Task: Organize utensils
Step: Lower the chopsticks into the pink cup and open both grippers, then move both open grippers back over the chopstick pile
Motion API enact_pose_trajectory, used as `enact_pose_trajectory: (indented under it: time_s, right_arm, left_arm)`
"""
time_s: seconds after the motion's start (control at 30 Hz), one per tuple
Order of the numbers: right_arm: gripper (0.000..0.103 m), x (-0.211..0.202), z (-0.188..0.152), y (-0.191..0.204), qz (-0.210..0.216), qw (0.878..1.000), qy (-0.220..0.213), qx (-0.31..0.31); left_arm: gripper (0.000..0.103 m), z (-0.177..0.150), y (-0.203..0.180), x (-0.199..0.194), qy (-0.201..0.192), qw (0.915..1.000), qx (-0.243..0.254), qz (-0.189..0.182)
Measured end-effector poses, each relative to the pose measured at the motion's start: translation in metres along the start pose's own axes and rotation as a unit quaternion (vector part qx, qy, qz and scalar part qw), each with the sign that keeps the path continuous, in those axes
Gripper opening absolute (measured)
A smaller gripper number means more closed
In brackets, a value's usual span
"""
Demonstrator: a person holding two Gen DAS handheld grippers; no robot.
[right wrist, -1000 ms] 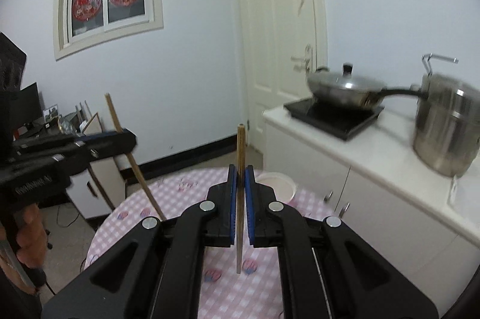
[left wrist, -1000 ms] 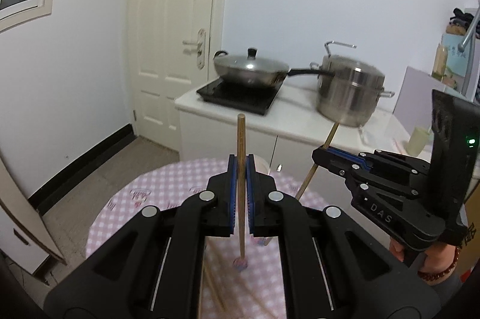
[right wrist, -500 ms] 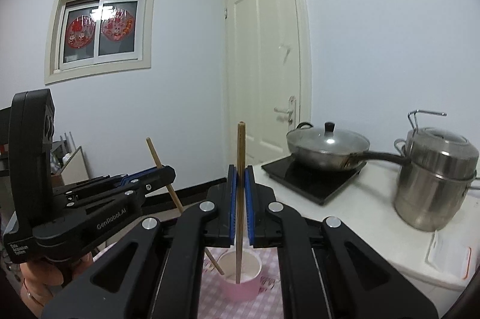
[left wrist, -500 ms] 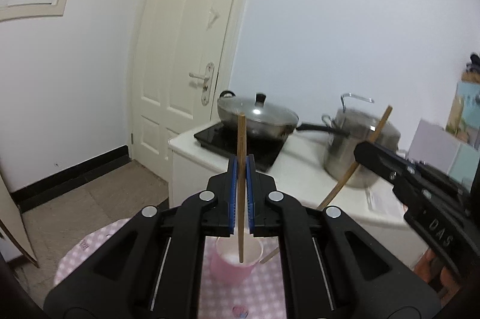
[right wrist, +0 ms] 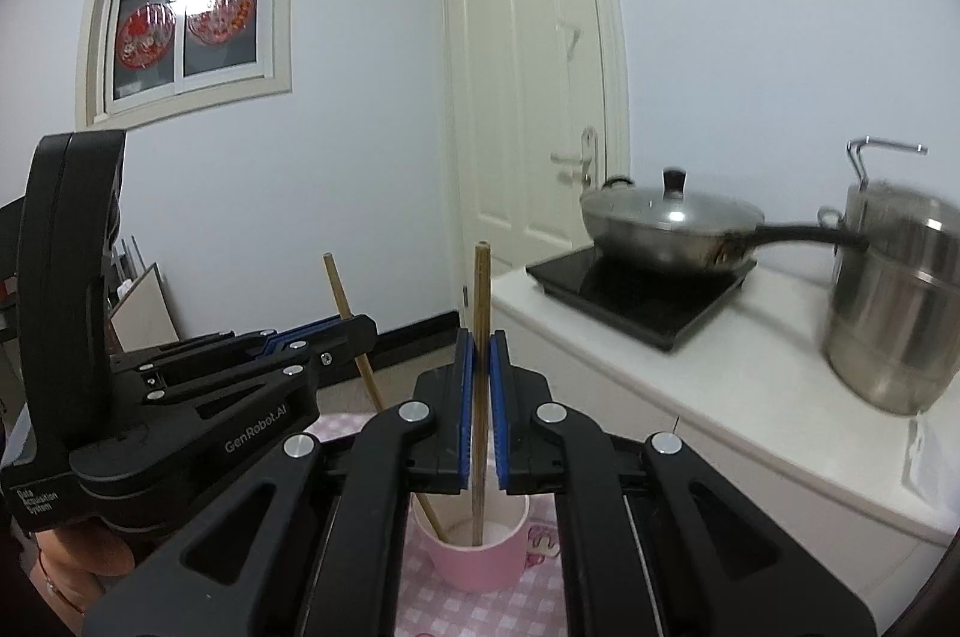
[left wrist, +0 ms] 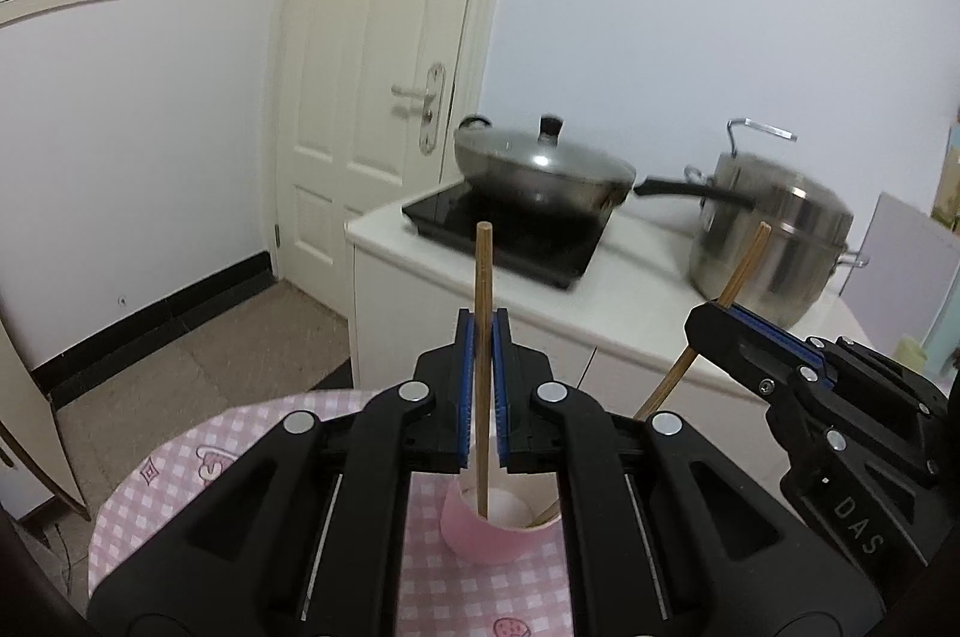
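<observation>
Left gripper (left wrist: 483, 385): clamped on one upright chopstick (left wrist: 482, 337), tip inside pink cup (left wrist: 492, 535) on desk (left wrist: 240, 457). Right gripper (right wrist: 480, 397): clamped on second chopstick (right wrist: 480, 337), tip in same cup.

Pale walls, cream panelled door (left wrist: 384, 55), white counter (right wrist: 750, 373) – window (right wrist: 189, 25) with red decorations, grey floor (left wrist: 198, 367)

My left chopstick (left wrist: 483, 337) is plain light wood, upright, its lower tip inside the pink cup (left wrist: 492, 532). My right chopstick (right wrist: 480, 385) is darker and also upright, tip in the same cup. The cup stands upright at 6 o'clock.
</observation>
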State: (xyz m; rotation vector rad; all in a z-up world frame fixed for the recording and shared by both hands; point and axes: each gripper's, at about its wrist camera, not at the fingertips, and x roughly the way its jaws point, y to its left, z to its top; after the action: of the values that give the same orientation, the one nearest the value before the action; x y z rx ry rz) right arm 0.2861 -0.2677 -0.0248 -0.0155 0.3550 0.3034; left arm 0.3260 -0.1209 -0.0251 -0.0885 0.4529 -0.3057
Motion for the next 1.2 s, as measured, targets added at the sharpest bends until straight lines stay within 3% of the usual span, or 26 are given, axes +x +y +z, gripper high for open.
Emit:
enact_pose_trajectory:
  time_s: [0.5, 0.57, 0.6, 0.63, 0.73, 1.2]
  right_arm:
    - [0.005, 0.008, -0.024, -0.003, -0.005, 0.999, 0.033, 0.017]
    - [0.005, 0.007, -0.024, -0.003, -0.003, 0.999, 0.035, 0.02]
    - [0.005, 0.007, -0.024, -0.004, -0.003, 0.999, 0.036, 0.021]
    - [0.007, 0.007, -0.024, -0.004, -0.004, 0.999, 0.037, 0.022]
    - [0.008, 0.004, -0.024, -0.005, -0.004, 0.999, 0.04, 0.023]
    - [0.029, -0.024, -0.028, 0.003, -0.004, 0.999, 0.043, 0.032]
  left_arm:
    - [0.009, -0.026, 0.002, 0.023, 0.064, 0.9978, 0.009, -0.014]
    - [0.031, -0.027, 0.002, 0.022, 0.069, 0.9974, 0.008, -0.016]
    - [0.062, -0.027, 0.002, 0.019, 0.065, 0.9977, 0.007, -0.015]
    - [0.065, -0.028, 0.003, 0.014, 0.049, 0.9988, 0.003, -0.005]
    - [0.064, -0.025, 0.006, 0.009, 0.052, 0.9985, -0.003, -0.015]
    - [0.065, -0.028, 0.016, -0.039, 0.052, 0.9985, 0.013, 0.01]
